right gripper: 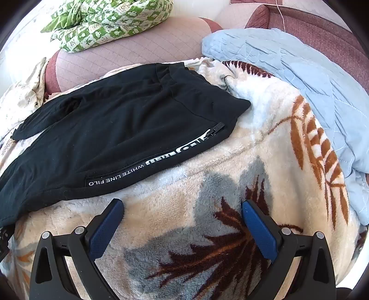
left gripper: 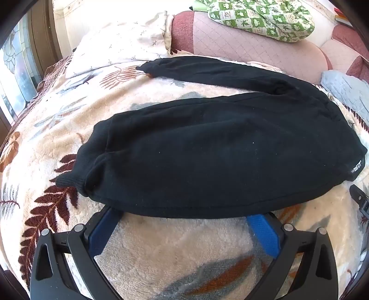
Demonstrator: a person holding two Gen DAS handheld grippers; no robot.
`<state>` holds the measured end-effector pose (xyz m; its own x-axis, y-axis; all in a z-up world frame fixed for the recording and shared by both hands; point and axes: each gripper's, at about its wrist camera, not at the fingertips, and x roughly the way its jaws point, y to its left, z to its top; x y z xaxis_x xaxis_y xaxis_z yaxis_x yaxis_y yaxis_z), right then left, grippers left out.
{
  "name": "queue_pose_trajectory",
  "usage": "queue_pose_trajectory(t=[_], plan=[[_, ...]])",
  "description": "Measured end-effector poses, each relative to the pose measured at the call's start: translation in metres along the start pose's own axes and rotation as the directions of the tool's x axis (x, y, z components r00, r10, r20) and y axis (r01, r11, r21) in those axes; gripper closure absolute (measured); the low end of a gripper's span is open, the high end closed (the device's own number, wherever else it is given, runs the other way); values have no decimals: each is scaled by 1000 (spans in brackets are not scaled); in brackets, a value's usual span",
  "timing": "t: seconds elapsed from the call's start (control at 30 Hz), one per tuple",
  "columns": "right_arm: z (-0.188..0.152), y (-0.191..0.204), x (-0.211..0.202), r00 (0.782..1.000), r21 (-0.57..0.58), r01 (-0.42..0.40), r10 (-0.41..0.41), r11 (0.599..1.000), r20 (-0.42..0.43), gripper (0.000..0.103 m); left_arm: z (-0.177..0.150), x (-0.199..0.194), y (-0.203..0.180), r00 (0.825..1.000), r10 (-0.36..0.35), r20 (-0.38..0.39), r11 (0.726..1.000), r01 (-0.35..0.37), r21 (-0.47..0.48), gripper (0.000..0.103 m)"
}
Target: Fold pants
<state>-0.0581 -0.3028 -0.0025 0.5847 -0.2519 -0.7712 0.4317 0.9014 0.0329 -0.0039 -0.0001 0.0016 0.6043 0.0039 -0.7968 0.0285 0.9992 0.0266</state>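
Black pants (left gripper: 207, 152) lie spread on a fleece blanket with a leaf print (left gripper: 173, 249). One leg runs toward the far left, the other ends in a ribbed cuff (left gripper: 69, 181) at the near left. My left gripper (left gripper: 184, 217) stands open at the pants' near edge, its blue fingertips slightly under the hem. In the right wrist view the waist end of the pants (right gripper: 120, 138) shows a zip pocket and white lettering (right gripper: 143, 168). My right gripper (right gripper: 182, 207) is open over bare blanket (right gripper: 189, 230), just short of the lettered edge.
A light blue quilt (right gripper: 311, 76) lies bunched at the right. A green patterned cloth (left gripper: 260, 16) rests on a pink quilted cushion (left gripper: 253, 46) behind the pants. A white pillow (left gripper: 120, 43) sits at the back left. The other gripper's tip (left gripper: 358, 196) shows at the right edge.
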Motion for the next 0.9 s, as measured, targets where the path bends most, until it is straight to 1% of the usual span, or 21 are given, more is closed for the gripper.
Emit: queue_pose_trajectory(t=[0.57,0.9], plan=[[0,3,-3,1000,-11,15,-15,1000,-4,0,2,3,-2,1000,7,-2,1000,-7,4,0],[1,6,6,999,-30,40,-41,999,-10,0,2,3,-2,1000,8,-2,1000,-8,4,0]])
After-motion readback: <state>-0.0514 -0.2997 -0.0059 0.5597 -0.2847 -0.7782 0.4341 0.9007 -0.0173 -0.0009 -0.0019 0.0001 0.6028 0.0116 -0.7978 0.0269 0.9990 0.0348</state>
